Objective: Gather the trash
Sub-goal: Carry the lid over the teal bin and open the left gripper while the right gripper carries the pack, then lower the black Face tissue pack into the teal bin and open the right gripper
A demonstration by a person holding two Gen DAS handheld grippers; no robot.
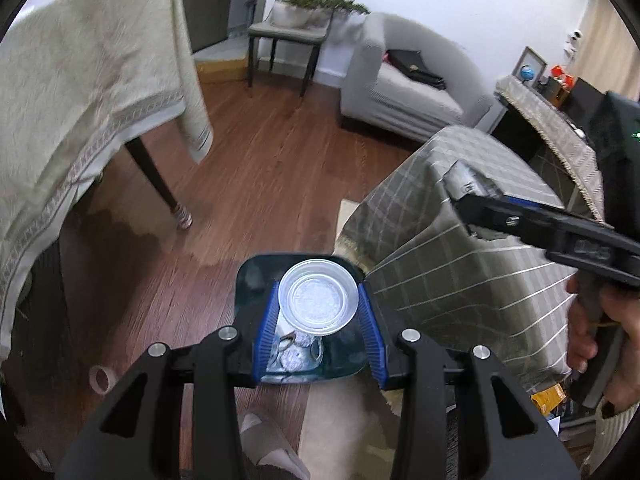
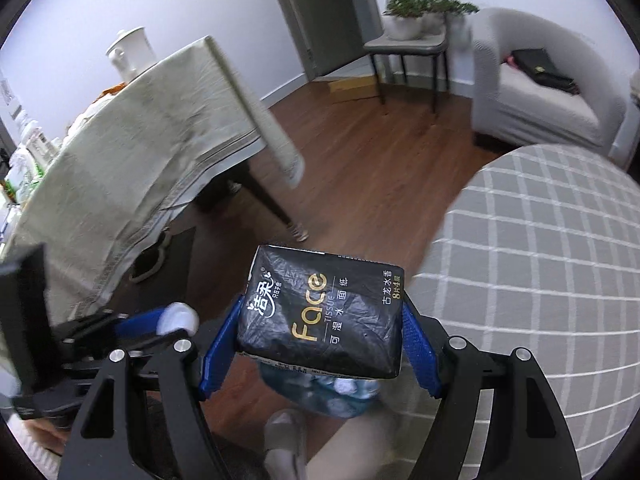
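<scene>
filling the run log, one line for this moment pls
left claw: shut on clear plastic cup over trash bin | right claw: shut on black tissue pack

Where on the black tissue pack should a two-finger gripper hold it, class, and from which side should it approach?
Grip the tissue pack across its two short ends, approaching along its flat printed face, as the right gripper does here. The pack is a soft, flattish block; its ends are parallel and fit between the blue pads, though the wrapper may crumple under pressure.

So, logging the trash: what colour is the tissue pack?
Black with gold lettering, tissue pack; clearest in the right wrist view.
</scene>
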